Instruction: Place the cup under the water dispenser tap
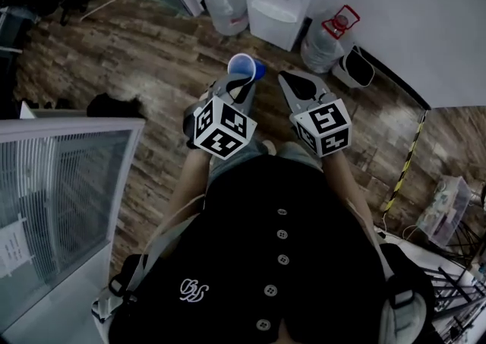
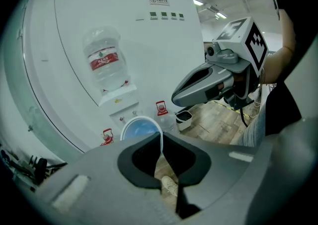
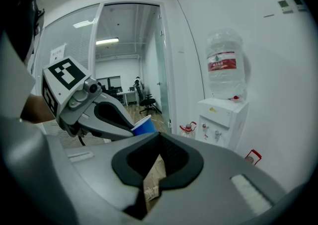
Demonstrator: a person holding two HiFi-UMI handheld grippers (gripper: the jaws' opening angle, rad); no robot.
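Note:
A blue paper cup (image 1: 244,69) hangs over the wooden floor with my left gripper (image 1: 244,89) shut on its rim. In the left gripper view the cup's white rim (image 2: 141,128) sits just beyond the closed jaws of my left gripper (image 2: 161,138). The white water dispenser (image 1: 285,1) stands against the wall ahead, a short way off, with its taps (image 3: 212,132) low on its front and a water bottle (image 3: 224,65) on top. My right gripper (image 1: 287,81) is beside the cup on the right, and its jaws (image 3: 159,138) are shut with nothing between them.
Water bottles with red handles stand on the floor to the left (image 1: 225,5) and to the right (image 1: 326,42) of the dispenser. A small bin (image 1: 355,69) sits by the wall. A white slatted unit (image 1: 53,190) is at my left. A glass door (image 3: 131,60) is left of the dispenser.

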